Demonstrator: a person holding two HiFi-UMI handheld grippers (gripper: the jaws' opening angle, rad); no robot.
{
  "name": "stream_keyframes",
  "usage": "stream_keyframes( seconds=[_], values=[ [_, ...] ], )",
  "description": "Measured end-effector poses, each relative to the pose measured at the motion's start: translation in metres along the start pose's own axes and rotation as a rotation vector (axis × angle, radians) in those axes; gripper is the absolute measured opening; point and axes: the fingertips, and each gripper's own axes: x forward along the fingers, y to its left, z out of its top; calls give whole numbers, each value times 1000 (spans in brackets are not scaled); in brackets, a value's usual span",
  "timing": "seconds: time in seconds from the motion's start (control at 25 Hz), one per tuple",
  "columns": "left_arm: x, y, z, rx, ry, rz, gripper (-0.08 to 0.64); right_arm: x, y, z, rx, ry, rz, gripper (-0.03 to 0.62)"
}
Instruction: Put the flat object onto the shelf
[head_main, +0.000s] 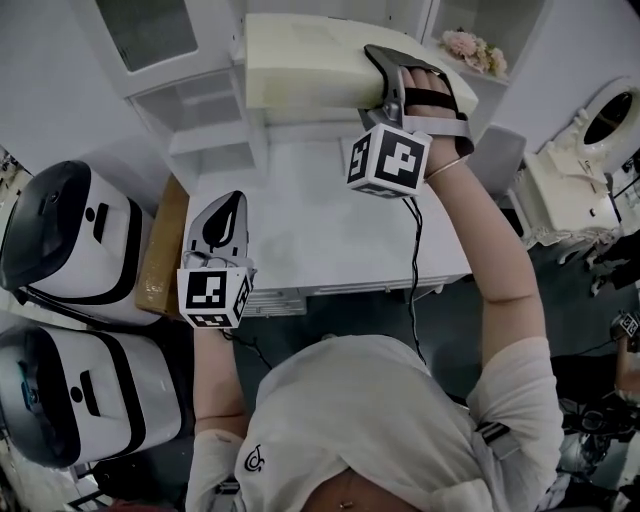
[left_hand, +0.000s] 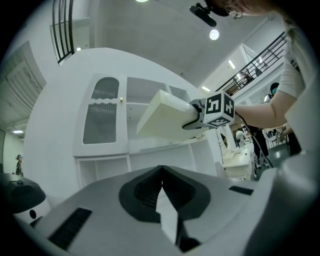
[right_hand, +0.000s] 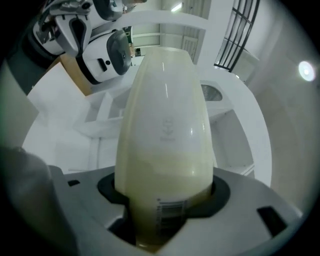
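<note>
1. The right claw (right_hand: 162, 215) is clamped on one end of the flat object (right_hand: 165, 125), a cream slab that runs straight out from between its jaws.
2. In the head view this claw and the slab sit at 12 o'clock. They are held up over the far edge of the white table (head_main: 320, 235), in front of the white shelf unit (head_main: 205, 135).
3. The left claw (head_main: 222, 222), at 9 o'clock, has its jaws together with nothing between them, over the table's left side.
</note>
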Motion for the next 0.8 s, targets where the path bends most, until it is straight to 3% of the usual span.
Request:
stream_keyframes(
  seconds=[0.16, 0.36, 0.8],
  values=[
    [5, 14, -5, -36, 10, 29, 14, 38, 10, -2, -126, 67, 16, 290],
    [22, 20, -13, -2, 37, 36, 14, 76, 29, -10, -192, 117, 76, 298],
    [59, 31, -27, -12, 57, 35, 14, 127, 45, 2, -188, 108, 111, 324]
  ],
)
